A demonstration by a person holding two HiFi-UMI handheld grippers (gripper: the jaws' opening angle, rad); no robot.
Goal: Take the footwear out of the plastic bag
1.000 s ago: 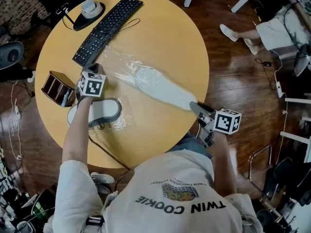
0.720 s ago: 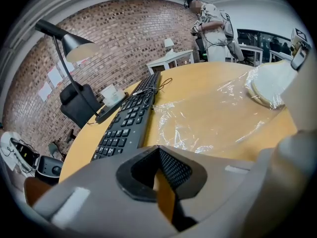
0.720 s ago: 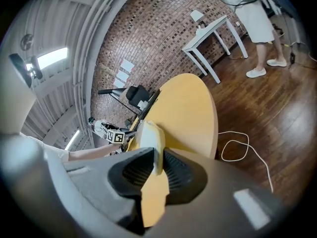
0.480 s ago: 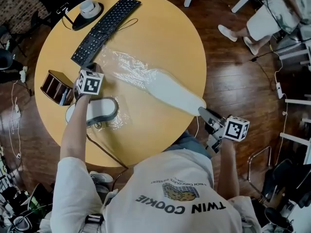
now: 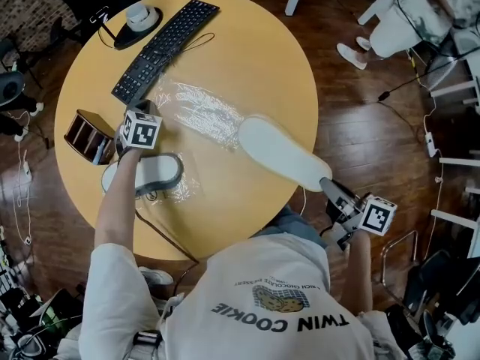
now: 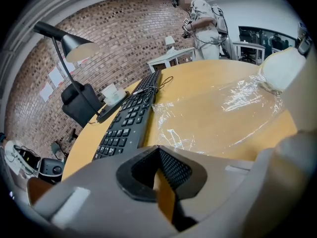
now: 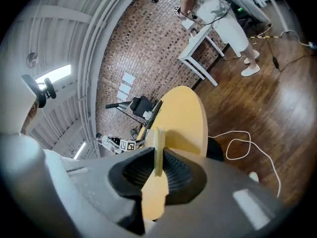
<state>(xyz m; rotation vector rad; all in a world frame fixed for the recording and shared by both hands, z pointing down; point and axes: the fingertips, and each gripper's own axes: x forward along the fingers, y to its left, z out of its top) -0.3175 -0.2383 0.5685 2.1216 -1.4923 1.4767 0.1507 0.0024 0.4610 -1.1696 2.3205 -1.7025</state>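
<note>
Two slippers: the white slipper [image 5: 281,152] is held raised above the worktop [image 5: 247,58]. The second slipper [image 5: 154,172] lies flat beside the person's left forearm, outside the bag [image 5: 196,105].
Right tool [image 5: 327,184]: clenched on the white slipper's near end. Its own view shows the thin pale edge nipped between the ribbed pads.
Left tool [image 5: 148,105]: clenched at the end of the bag nearest the keyboard [image 5: 161,47]. The film runs right up to its tips, so a pinch on the film is the likely reading.
Change over the last second: the white slipper's far half was sheathed in film a second ago. Now nearly all of it is bare. It has been drawn toward the person's right, and the right tool has passed beyond the worktop's rim, over the floor.
Bag: it has stayed where it was and now lies flat and crinkled, empty along most of its length.
Slipper's place now: tilted, with the held end out past the rim and the toe just at the bag's mouth. Whether the last of the film still laps the toe cannot be told.
Meaning for the task: the pull-out looks all but complete. What seems left is clearing the toe and setting this slipper down.
</note>
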